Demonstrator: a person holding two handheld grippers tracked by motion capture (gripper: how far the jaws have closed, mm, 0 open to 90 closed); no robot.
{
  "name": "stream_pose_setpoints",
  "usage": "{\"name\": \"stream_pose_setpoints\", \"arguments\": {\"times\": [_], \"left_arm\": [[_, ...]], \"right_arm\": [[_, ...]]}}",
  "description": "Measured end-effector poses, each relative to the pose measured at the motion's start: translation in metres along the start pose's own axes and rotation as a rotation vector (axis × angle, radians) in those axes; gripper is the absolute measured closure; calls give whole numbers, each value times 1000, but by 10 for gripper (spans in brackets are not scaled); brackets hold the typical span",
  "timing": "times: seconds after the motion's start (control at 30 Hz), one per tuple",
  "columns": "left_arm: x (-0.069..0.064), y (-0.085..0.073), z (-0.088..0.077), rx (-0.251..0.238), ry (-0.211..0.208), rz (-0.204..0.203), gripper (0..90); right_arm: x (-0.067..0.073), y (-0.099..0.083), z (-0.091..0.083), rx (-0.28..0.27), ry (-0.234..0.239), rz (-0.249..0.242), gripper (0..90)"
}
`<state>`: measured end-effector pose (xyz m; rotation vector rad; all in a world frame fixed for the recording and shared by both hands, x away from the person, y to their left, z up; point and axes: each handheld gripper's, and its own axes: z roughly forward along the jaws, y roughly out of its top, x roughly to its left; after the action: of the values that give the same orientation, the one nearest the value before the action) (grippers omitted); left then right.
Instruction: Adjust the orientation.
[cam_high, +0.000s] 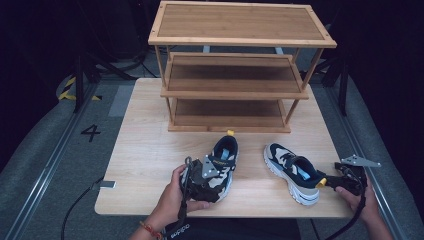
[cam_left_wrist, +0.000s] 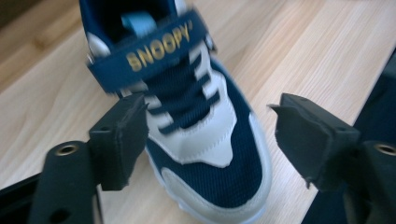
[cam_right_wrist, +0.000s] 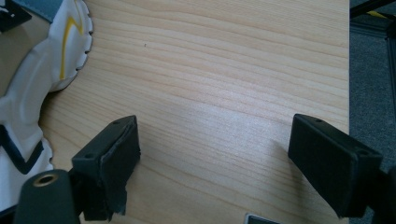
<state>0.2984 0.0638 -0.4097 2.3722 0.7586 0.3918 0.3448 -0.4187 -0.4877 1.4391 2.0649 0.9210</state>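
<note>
Navy shoe sits half-hidden beneath the left gripper.

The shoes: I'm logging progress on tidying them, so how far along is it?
Nothing looks done: the wooden rack has bare shelves, and both shoes lie on the table. In hand: the left gripper, jaws open, straddles the left shoe without pressing it. The right gripper is open over bare wood beside the right shoe. Gripping and moving both remains.

Strap of the left shoe: "SNOOPY" in yellow capitals on the navy band across the laces.
Floor left of the desk: a dark digit "4".
Dark clothing at the desk's near edge: small white lettering, too small to read.
</note>
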Motion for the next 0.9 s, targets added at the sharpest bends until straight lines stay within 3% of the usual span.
{"name": "stream_pose_setpoints", "arguments": {"times": [0.2, 0.3, 0.53, 0.63, 0.77, 0.9], "left_arm": [[-6, -18, 6, 33, 63, -51, 159], [-5, -28, 12, 75, 38, -80, 138], [-5, -39, 28, 114, -3, -69, 149], [1, -38, 31, 126, -24, -88, 103], [16, -40, 29, 98, 29, -113, 160], [36, -42, 28, 98, 38, -140, 151]], "right_arm": [[0, 0, 0, 0, 0, 0, 170], [0, 0, 0, 0, 0, -1, 170], [0, 0, 0, 0, 0, 0, 170], [0, 0, 0, 0, 0, 1, 171], [0, 0, 0, 0, 0, 1, 170], [0, 0, 0, 0, 1, 1, 170]]}}
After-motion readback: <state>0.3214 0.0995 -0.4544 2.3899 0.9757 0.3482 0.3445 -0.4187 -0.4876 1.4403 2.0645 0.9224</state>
